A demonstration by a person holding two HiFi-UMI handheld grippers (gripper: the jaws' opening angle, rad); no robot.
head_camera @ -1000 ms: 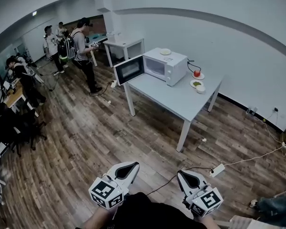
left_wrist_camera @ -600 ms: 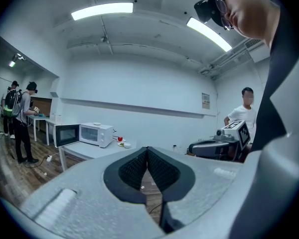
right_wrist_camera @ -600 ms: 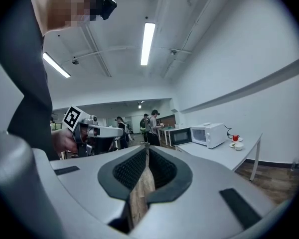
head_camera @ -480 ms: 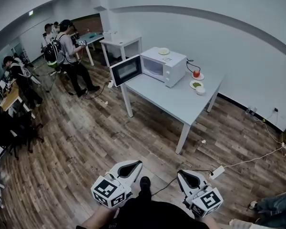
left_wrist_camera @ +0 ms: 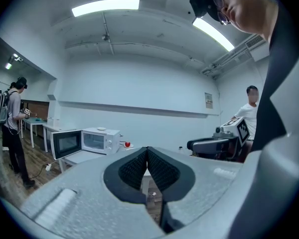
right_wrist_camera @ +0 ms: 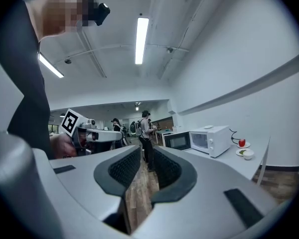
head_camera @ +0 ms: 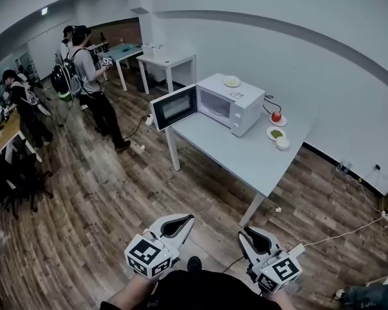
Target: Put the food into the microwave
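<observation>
The left hand-held gripper (head_camera: 185, 220) is held low in front of the person, over the wooden floor (head_camera: 116, 192). Its jaws are together with nothing between them. The right hand-held gripper (head_camera: 244, 235) is beside it at about the same height. Its jaws stand a little apart, and only floor shows through the narrow gap.

Both point toward a grey counter (head_camera: 246, 160) well ahead, against the white wall. A white microwave (head_camera: 236, 103) stands on the counter with its door (head_camera: 174, 107) swung wide open to the left. A small plate (head_camera: 231, 81) lies on top of the microwave.

The food is on the counter just right of the microwave, near the wall: a red round food (head_camera: 276, 115) on a saucer, a dish of green food (head_camera: 276, 134), and a small white bowl (head_camera: 282, 143).

A person with a backpack (head_camera: 84, 76) stands far off to the left.
</observation>
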